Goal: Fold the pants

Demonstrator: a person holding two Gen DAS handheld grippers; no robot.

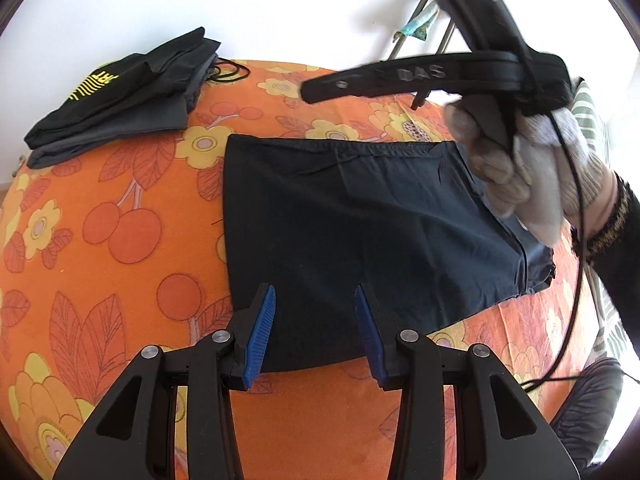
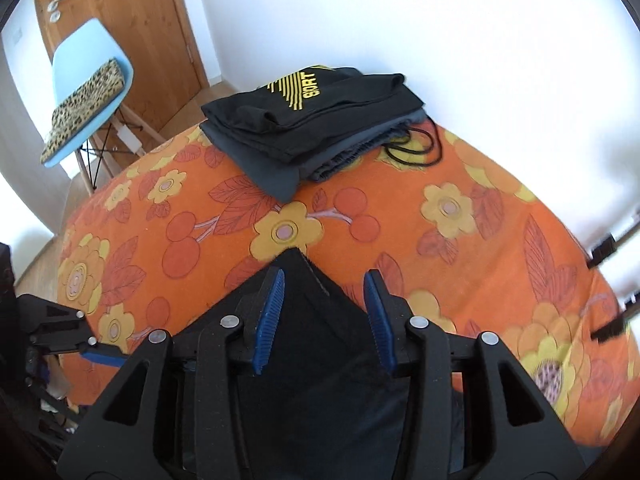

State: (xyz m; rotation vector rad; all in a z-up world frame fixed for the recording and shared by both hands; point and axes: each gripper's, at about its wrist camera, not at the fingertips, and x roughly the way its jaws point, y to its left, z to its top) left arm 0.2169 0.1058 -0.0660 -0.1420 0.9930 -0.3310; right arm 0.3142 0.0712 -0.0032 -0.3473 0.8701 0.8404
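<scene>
On the orange floral bedspread (image 1: pixel 120 216) | dark pants (image 1: pixel 360 216) lie folded into a flat rectangle | our left tool (image 1: pixel 315 330) and right tool (image 2: pixel 325 318) both hover spread, holding nothing, likely done | finished stack of folded clothes (image 2: pixel 316 120) sits well apart, leaving working room.

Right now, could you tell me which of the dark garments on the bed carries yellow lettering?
The black garment topping the folded stack at the far side; the dark pants lying apart are plain.

Matt dark cloth pants (image 1: pixel 360 216), soft printed orange bedcover (image 1: pixel 120 240), wooden door (image 2: pixel 120 20)
</scene>
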